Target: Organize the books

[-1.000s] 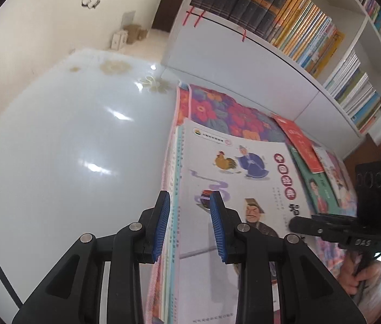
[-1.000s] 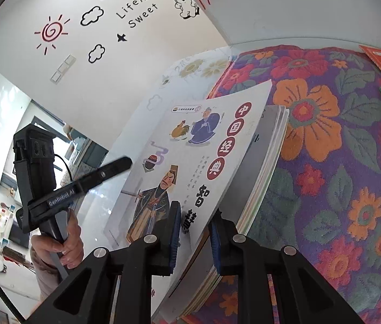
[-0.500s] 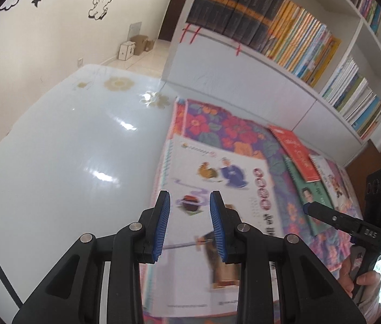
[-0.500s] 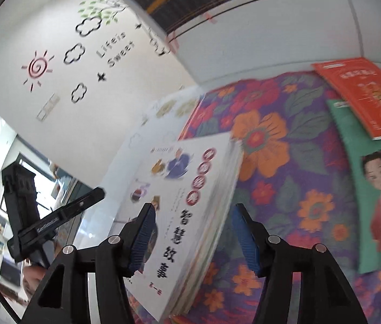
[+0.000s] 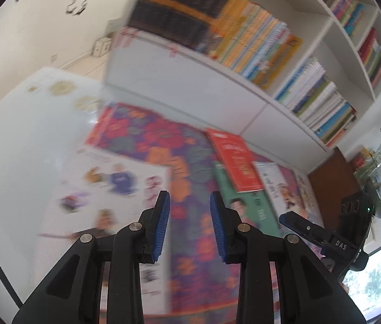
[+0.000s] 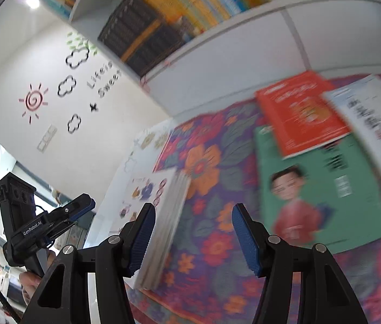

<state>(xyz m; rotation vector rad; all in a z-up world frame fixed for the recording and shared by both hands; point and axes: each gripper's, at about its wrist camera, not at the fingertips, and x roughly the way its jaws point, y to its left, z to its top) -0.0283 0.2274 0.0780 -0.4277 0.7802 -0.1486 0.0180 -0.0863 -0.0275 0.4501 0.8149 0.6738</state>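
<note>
I read both wrist views, and both are motion-blurred. My left gripper (image 5: 187,222) has its jaws set narrow with nothing between the blue pads; they hang over the floral cloth (image 5: 190,178). It grasps nothing. My right gripper (image 6: 193,237) has its jaws released and spread wide, also with nothing between them.

The white illustrated book stack (image 6: 160,216) lies flat at the left end of the floral cloth, partly overhanging onto the white bench (image 5: 23,145). In the right wrist view its page edges sit just beside the left pad; I cannot tell whether they touch.

Further right on the cloth lie three more books. The red book (image 6: 298,113) rests on top of the green book (image 6: 322,194), which shows a figure in red. A white-covered book (image 6: 371,124) lies beside them, its edge over the green one.

Behind the bench stands a white bookshelf (image 5: 217,86) filled with upright books.
</note>
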